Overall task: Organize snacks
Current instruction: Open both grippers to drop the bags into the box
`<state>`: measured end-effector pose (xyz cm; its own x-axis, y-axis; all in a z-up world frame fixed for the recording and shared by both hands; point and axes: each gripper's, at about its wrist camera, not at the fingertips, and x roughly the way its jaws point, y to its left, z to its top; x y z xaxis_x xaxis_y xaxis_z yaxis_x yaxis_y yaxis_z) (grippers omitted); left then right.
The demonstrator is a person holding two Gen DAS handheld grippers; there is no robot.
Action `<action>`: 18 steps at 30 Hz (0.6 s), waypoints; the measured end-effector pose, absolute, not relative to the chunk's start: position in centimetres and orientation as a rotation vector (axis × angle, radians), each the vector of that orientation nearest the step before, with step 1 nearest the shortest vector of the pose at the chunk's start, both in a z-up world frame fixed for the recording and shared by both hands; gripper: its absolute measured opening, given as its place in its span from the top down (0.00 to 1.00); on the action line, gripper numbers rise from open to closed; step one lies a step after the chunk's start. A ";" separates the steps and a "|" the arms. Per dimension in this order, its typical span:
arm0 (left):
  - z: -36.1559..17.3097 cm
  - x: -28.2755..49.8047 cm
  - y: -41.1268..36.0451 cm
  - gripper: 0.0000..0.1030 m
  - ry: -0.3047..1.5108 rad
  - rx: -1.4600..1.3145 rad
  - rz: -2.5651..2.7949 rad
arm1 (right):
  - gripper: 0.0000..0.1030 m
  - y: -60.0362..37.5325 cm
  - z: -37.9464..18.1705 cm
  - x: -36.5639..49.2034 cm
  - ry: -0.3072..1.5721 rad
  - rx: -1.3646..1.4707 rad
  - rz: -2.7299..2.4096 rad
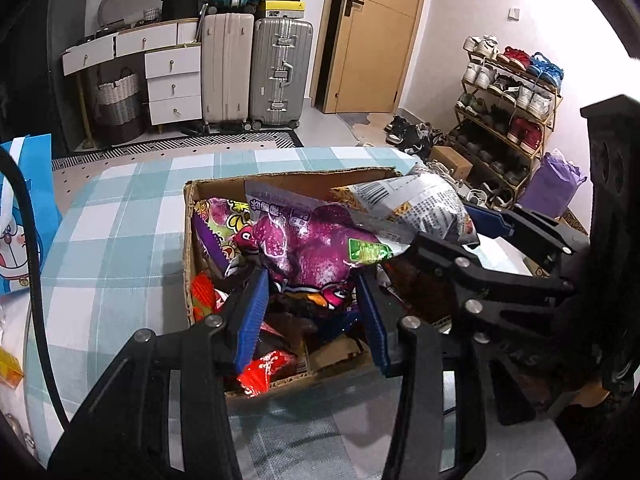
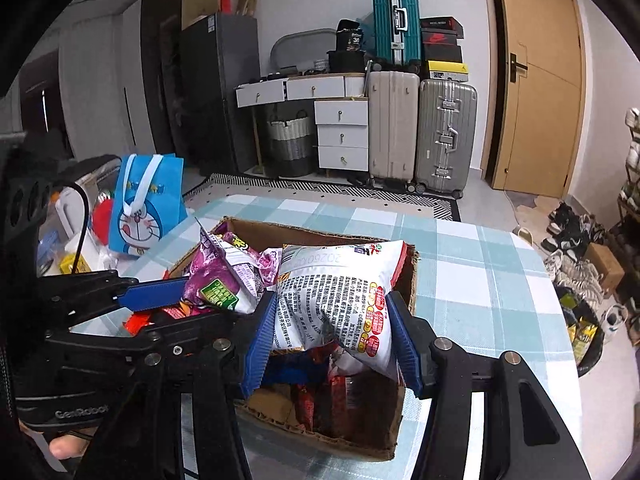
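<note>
An open cardboard box with several snack packets stands on a table with a blue-checked cloth. Above its near left part, my left gripper is shut on a purple snack bag; the bag's lower end sits between the blue pads. Over the box's right side, my right gripper is shut on a white snack bag printed with text, its blue pads pinching the bag's lower half. The two held bags touch over the box.
A blue cartoon gift bag and small items stand at the table's left end. Beyond the table are suitcases, a white drawer unit, a wooden door and a shoe rack. A black cable runs along the left.
</note>
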<state>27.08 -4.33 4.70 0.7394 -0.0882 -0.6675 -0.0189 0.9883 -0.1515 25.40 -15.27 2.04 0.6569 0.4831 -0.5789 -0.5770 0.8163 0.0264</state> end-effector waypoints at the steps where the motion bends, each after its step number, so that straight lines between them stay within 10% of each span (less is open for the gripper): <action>1: 4.5 27.1 -4.2 0.59 0.740 -0.152 -0.041 | 0.47 -15.2 2.0 25.4 0.604 -0.176 0.601; 18: 2.8 26.8 -3.6 0.59 0.762 -0.147 -0.048 | 0.46 -15.3 1.8 24.2 0.567 -0.236 0.614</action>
